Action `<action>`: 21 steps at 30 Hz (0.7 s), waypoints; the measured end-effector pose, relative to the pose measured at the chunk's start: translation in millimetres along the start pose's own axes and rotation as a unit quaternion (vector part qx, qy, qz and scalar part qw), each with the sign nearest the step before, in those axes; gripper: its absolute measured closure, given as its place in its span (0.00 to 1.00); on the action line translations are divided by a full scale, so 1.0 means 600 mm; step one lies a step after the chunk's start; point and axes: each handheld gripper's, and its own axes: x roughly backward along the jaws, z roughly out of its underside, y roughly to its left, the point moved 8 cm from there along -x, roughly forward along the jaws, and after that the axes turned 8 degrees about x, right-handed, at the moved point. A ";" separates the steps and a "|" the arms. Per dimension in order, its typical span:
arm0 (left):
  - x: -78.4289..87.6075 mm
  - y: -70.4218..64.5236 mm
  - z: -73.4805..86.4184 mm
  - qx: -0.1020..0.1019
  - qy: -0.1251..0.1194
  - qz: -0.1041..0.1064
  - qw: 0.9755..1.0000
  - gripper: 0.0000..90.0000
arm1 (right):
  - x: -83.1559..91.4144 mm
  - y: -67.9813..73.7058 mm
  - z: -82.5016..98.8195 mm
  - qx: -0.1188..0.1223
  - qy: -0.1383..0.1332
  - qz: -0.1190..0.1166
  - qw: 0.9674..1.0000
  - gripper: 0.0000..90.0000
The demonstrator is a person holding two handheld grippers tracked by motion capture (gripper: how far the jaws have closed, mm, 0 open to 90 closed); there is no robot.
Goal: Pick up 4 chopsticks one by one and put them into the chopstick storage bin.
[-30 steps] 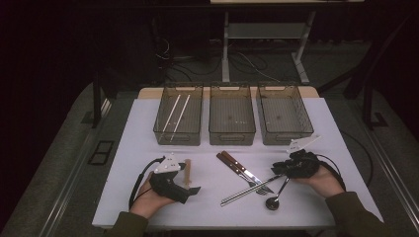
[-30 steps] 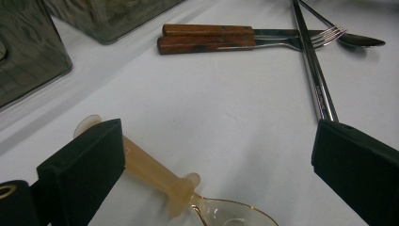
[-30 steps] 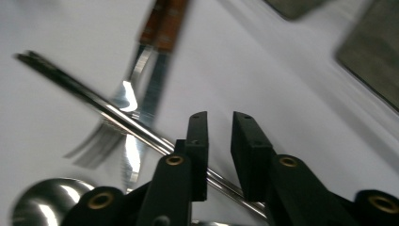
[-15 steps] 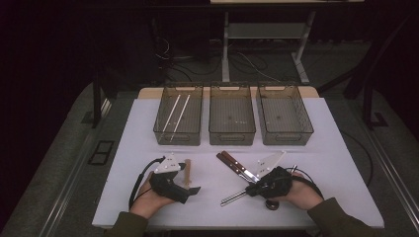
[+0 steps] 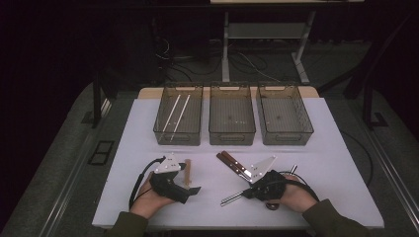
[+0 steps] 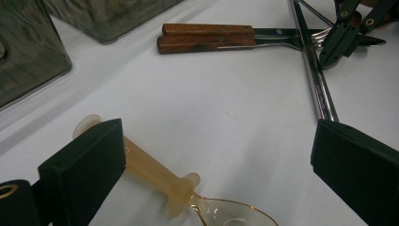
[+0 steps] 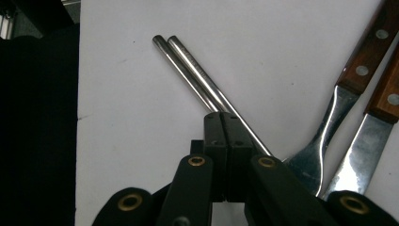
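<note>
Three clear bins stand in a row at the far side of the white table (image 5: pixel 341 163): left bin (image 5: pixel 162 132) with two thin white sticks lying lengthwise inside; middle bin (image 5: pixel 232 132); right bin (image 5: pixel 301 134). No readable label or writing on any of them.

Left gripper (image 5: pixel 193 190): held near the front edge, jaws spread wide, nothing between them. Its own view shows a pale amber spoon (image 6: pixel 155 172) with a clear bowl lying on the table beside one jaw, apart from the pads.

Two wooden-handled pieces, a fork (image 7: pixel 324 141) and a knife (image 7: pixel 362 146), lie side by side at the table's middle front, brass rivets in the handles.

Two steel chopsticks (image 7: pixel 193 68) lie together, crossing just beside the fork. Faint engraving runs along one, too small to read.

Right gripper (image 5: pixel 245 193): jaws have just been closing and now stand pressed together over the chopsticks; whether the pads pinch them cannot be told.
</note>
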 end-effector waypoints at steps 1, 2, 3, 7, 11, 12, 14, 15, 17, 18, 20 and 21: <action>0.000 0.000 0.000 -0.001 0.001 0.000 1.000 0.02 | 0.000 -0.001 0.000 0.000 0.000 0.001 1.000 1.00; 0.000 0.000 0.000 0.000 0.001 0.000 1.000 0.02 | -0.001 -0.001 -0.002 -0.002 -0.001 0.003 1.000 1.00; 0.000 0.000 0.000 0.000 0.000 0.000 1.000 0.02 | -0.002 -0.001 -0.003 -0.004 -0.001 0.005 1.000 1.00; 0.000 0.001 0.000 0.000 0.000 0.000 1.000 0.02 | -0.005 -0.006 -0.007 -0.003 -0.005 0.015 1.000 1.00; 0.000 0.001 0.000 0.000 0.000 0.000 1.000 0.02 | -0.008 -0.010 -0.011 -0.003 -0.003 0.019 1.000 1.00; 0.000 0.001 0.000 0.000 0.000 0.000 1.000 0.02 | -0.009 -0.011 -0.012 -0.003 -0.003 0.021 1.000 1.00; 0.000 0.001 0.000 0.001 0.000 0.000 1.000 0.02 | -0.009 -0.014 -0.013 -0.004 -0.003 0.026 1.000 1.00; 0.000 0.001 0.000 0.001 0.000 0.000 1.000 0.02 | -0.009 -0.016 -0.013 -0.006 -0.002 0.030 1.000 1.00; 0.001 0.001 0.000 0.000 0.000 0.000 1.000 0.02 | -0.010 -0.020 -0.013 -0.008 -0.003 0.032 0.999 1.00; 0.001 0.001 0.000 0.000 0.000 0.000 1.000 0.02 | -0.009 -0.021 -0.013 -0.011 -0.002 0.034 0.999 1.00; 0.001 0.001 0.000 0.000 -0.001 -0.001 1.000 0.02 | -0.009 -0.024 -0.013 -0.010 -0.004 0.037 0.999 1.00; 0.001 0.001 0.000 0.001 0.000 -0.001 1.000 0.02 | -0.009 -0.027 -0.012 -0.010 -0.003 0.041 0.999 1.00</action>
